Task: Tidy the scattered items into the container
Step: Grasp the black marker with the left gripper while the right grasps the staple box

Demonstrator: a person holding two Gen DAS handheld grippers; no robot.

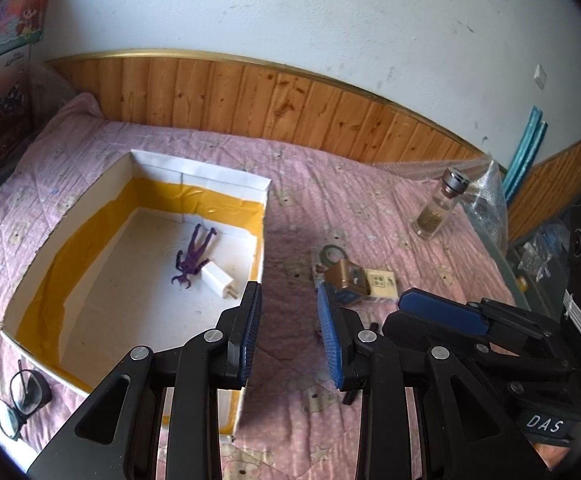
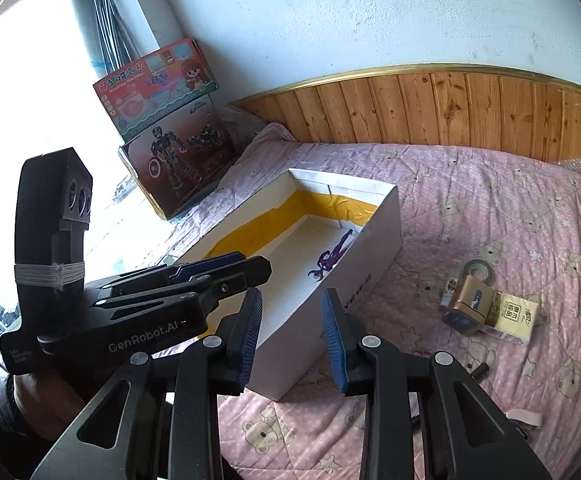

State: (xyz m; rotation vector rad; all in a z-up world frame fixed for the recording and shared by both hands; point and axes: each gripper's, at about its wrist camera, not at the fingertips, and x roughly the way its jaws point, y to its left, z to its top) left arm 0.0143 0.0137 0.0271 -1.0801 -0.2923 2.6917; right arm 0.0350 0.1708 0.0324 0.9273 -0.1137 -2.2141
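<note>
A white box with yellow lining (image 1: pixel 90 216) (image 2: pixel 378 232) sits on the pink quilt. Inside lie a purple figure (image 1: pixel 192 258) (image 2: pixel 328 260) and a white charger (image 1: pixel 216 278). My left gripper (image 1: pixel 288 320) is open and empty above the box's right wall. My right gripper (image 2: pixel 290 322) is open and empty above the box's near corner. It also shows in the left wrist view (image 1: pixel 442 312). Loose on the quilt lie a gold box (image 1: pixel 346 278) (image 2: pixel 470 300), a cream card pack (image 1: pixel 380 284) (image 2: pixel 514 318), a tape roll (image 1: pixel 332 254) (image 2: pixel 478 270) and eyeglasses (image 1: pixel 20 400).
A glass bottle with a metal cap (image 1: pixel 440 204) stands at the right by clear plastic wrap (image 1: pixel 486 196). Toy cartons (image 2: pixel 170 128) lean on the wall at the bed's head. A small dark stick (image 2: pixel 480 370) lies on the quilt. Wood panelling (image 1: pixel 290 100) backs the bed.
</note>
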